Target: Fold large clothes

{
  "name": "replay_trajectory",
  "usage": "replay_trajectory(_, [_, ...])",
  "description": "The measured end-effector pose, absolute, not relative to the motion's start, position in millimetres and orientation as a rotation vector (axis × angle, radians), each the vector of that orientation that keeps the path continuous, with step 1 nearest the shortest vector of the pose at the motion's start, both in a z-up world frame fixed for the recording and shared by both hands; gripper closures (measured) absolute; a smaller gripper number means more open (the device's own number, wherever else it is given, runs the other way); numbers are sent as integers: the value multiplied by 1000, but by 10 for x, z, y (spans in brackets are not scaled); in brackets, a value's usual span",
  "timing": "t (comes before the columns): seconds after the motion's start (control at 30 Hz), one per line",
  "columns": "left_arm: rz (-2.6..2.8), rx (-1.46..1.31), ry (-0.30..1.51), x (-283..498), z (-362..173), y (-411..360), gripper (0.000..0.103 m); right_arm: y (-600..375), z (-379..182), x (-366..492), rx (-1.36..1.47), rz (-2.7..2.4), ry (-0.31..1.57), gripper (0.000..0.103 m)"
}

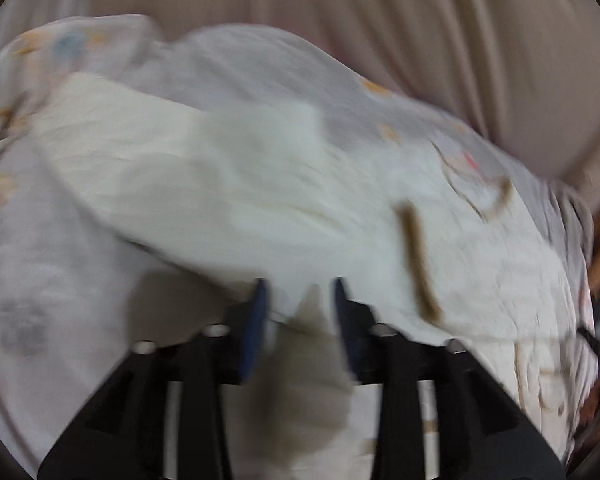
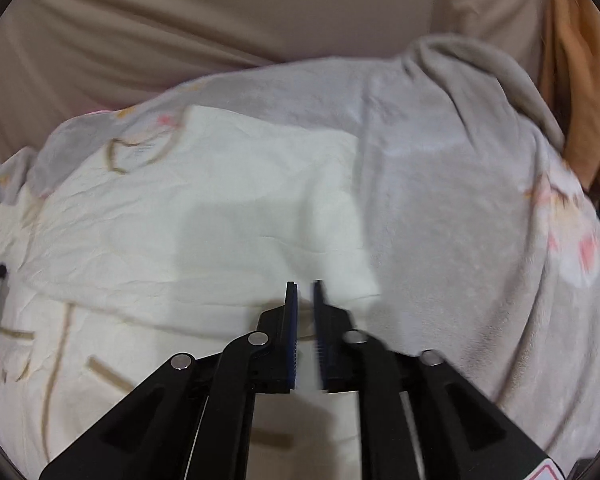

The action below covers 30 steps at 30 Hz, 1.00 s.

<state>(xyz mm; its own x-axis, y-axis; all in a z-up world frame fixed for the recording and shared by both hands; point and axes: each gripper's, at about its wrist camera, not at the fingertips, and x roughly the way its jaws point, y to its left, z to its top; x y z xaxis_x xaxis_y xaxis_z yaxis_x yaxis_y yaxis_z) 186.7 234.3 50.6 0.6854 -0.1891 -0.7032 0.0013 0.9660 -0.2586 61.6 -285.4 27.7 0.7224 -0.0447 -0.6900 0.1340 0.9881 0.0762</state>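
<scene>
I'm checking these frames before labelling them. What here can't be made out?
- Left wrist view: motion blur smears the cream-white garment with tan stripes; whether the left gripper pinches cloth is unclear.
- Right wrist view: the right gripper hides the garment's near edge.
- Both views: the garment's full outline runs past the frame edge.

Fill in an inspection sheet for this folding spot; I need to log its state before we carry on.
Surface: grey fleece blanket with pastel prints covers the work area.
Job's things: white garment with tan trim lies spread and creased on the blanket.
Clutter: orange cloth at the right edge.
Grippers: left gripper jaws apart, white cloth between them, blurred; right gripper jaws nearly closed with a narrow gap, over the garment's edge.
Cables: dark strand, too blurred to identify.
Surroundings: beige draped fabric behind.
</scene>
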Motion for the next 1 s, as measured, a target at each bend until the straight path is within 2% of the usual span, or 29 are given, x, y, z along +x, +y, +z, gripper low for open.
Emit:
replay_trajectory(0.1, [83,-343,737,1950,650,3011,36,-2448,256,593,125,61,790,89])
replay_trajectory(0.13, [135,-373,722,2035,667,3265,34,-2329,210,594,128,105,806,89])
replay_trajectory(0.3, [309,-550,738,2533,477,4253,33,-1971,-89,549,115,217,852,89])
replay_trajectory(0.43, [323,-677,753,2836,240,4647,33,-1947,-225,561,128,216,845,88])
replay_trajectory(0.47, [331,-705,749,2884,177,4704,35,-1968,-229,564,142,222,844,88])
replay_trajectory(0.53, [322,-754,758,2961,63,4744,57,-2021,-250,564,174,229,840,88])
replay_trajectory(0.57, [294,-771,764,2995,37,4731,84,-2041,-261,561,184,232,839,88])
replay_trajectory(0.6, [272,-773,763,3011,55,4685,95,-2043,-268,566,193,233,839,88])
replay_trajectory(0.77, [174,-567,624,2923,842,3990,99,-2008,-274,574,191,226,832,87])
replay_trajectory(0.93, [-114,-273,467,2448,1888,2398,99,-1990,-272,566,179,220,826,87])
replay_trajectory(1.0, [-252,-179,440,2218,2102,1704,99,-1989,-270,563,180,220,823,87])
